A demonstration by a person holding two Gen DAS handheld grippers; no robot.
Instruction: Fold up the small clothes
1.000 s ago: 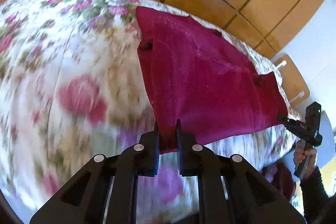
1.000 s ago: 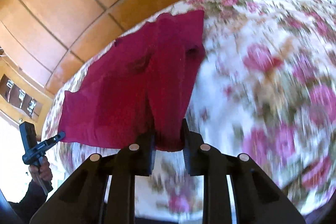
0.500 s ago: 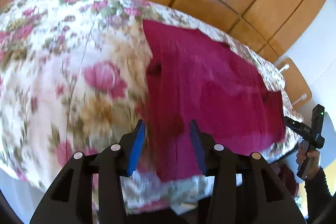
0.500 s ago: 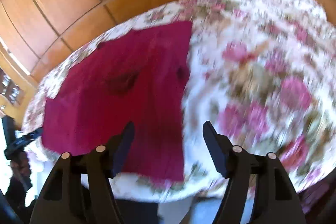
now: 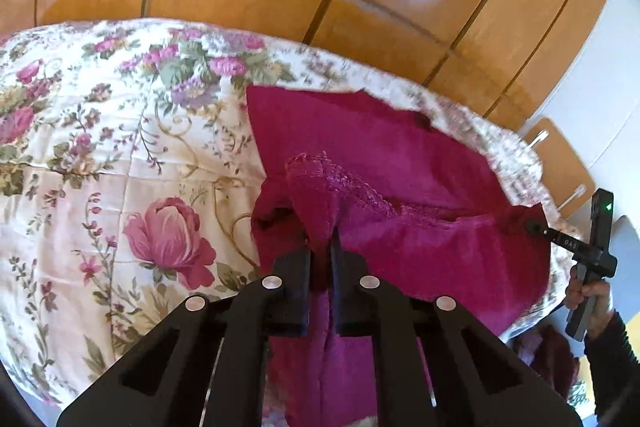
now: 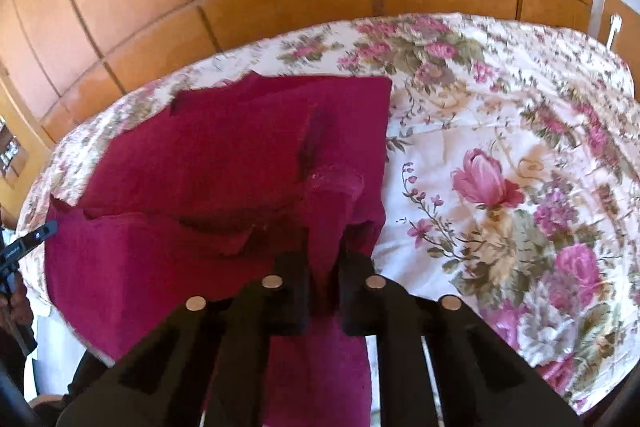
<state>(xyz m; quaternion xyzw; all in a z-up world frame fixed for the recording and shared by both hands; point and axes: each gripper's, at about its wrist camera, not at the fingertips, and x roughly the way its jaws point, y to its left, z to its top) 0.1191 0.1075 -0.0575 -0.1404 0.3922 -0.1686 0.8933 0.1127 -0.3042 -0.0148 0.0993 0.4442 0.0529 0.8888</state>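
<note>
Both grippers, L (image 5: 319,247) & R (image 6: 323,255), pinch magenta cloth (image 5: 400,155) edge raised over floral bedspread (image 5: 100,147).

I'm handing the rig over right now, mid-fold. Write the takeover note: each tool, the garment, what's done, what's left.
Left tool: shut on the crimson garment, pinching its near edge at one corner.
Right tool: shut on the same near edge at the other corner.
Garment: far part lies flat on the floral bedspread; the near edge is lifted, bunched at both tools, with a strip hanging below them.
Done: both corners gripped and raised.
Left: probably carry the near edge over toward the far edge, lay it down, release, then finish the remaining folds.
</note>
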